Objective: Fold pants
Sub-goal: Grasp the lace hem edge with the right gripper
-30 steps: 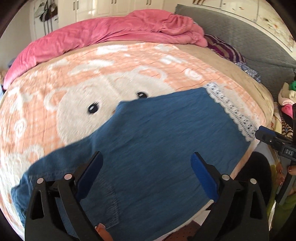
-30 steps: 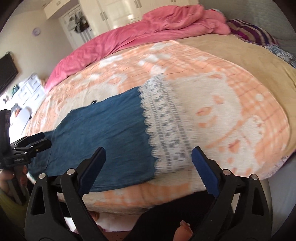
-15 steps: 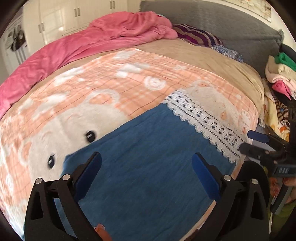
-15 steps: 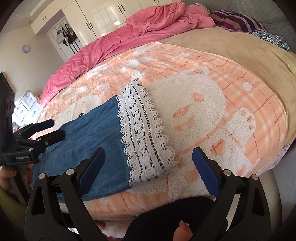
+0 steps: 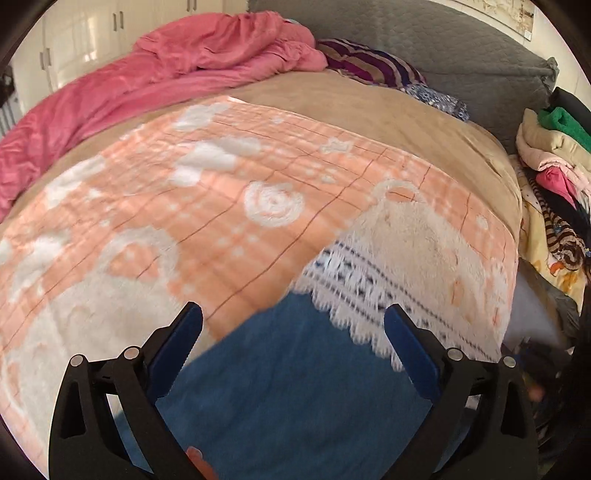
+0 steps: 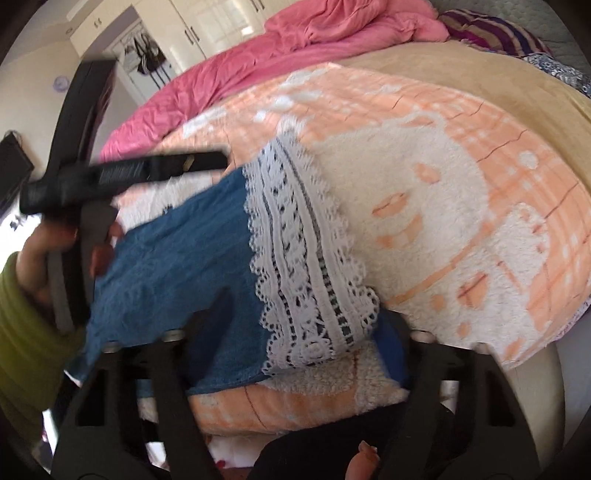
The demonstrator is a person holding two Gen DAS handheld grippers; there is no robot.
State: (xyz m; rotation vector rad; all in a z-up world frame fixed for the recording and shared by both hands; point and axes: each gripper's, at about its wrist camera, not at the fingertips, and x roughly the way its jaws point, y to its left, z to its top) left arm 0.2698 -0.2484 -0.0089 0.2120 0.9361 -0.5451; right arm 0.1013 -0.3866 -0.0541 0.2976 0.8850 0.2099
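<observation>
Blue denim pants (image 5: 295, 384) with a white lace hem (image 5: 373, 295) lie flat on the orange and white blanket (image 5: 221, 206). My left gripper (image 5: 291, 332) is open just above the denim, near the far edge of the hem end. In the right wrist view the pants (image 6: 177, 266) and lace hem (image 6: 306, 266) lie at the bed's near edge. My right gripper (image 6: 310, 332) is open, low at the near hem corner, with lace and denim between its fingers; the tips are partly hidden by cloth. The left gripper (image 6: 122, 173) shows at the left.
A pink duvet (image 5: 177, 74) is heaped at the far side of the bed. A striped pillow (image 5: 369, 62) and grey headboard (image 5: 461, 55) lie at the back right. A pile of clothes (image 5: 554, 158) sits right of the bed. White wardrobes (image 6: 207, 22) stand behind.
Both grippers have moved toward the lace hem end. The left swept right along the pants; the right dropped down onto the near hem corner. Both stay open.
</observation>
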